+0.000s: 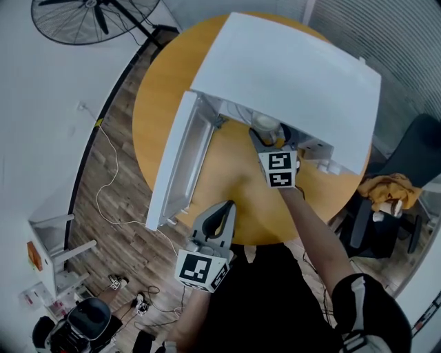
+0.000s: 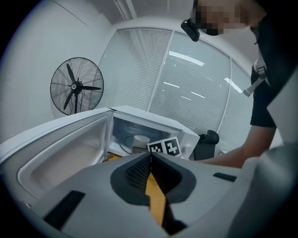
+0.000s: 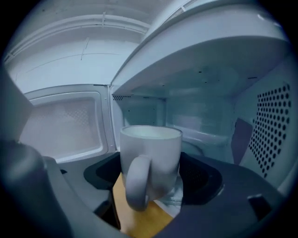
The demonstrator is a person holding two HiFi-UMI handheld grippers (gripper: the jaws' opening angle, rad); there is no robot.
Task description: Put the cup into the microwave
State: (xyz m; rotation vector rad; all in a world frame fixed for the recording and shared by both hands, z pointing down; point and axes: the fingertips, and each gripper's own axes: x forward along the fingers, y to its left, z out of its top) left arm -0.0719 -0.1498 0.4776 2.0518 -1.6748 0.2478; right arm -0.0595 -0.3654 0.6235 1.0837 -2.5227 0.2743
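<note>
Two grippers are out over the round wooden table (image 1: 231, 176), and only one is carrying anything. The right gripper (image 1: 270, 138) reaches into the mouth of the white microwave (image 1: 289, 76), which sits toward the far right edge of the table, and its jaws are clamped on the white cup (image 3: 151, 153). The cup stands upright between the dark pads, with its handle (image 3: 137, 183) turned back toward the person. It is right at the front sill of the open cavity, with the perforated side wall to its right and the glass turntable (image 3: 193, 139) behind it. I cannot tell whether its base rests on anything. The microwave door (image 1: 180, 162) hangs wide open to the left, reaching toward the table's near left edge. The left gripper (image 1: 226, 207) hovers at the near edge of the table, well apart from the microwave. Its jaws are pressed together with nothing between them, and it points toward the open door. Off the table, a black standing fan (image 1: 83, 17) stands on the floor at the far left, and a dark chair (image 1: 413, 141) with a yellow cloth (image 1: 389, 187) nearby sits to the right.
</note>
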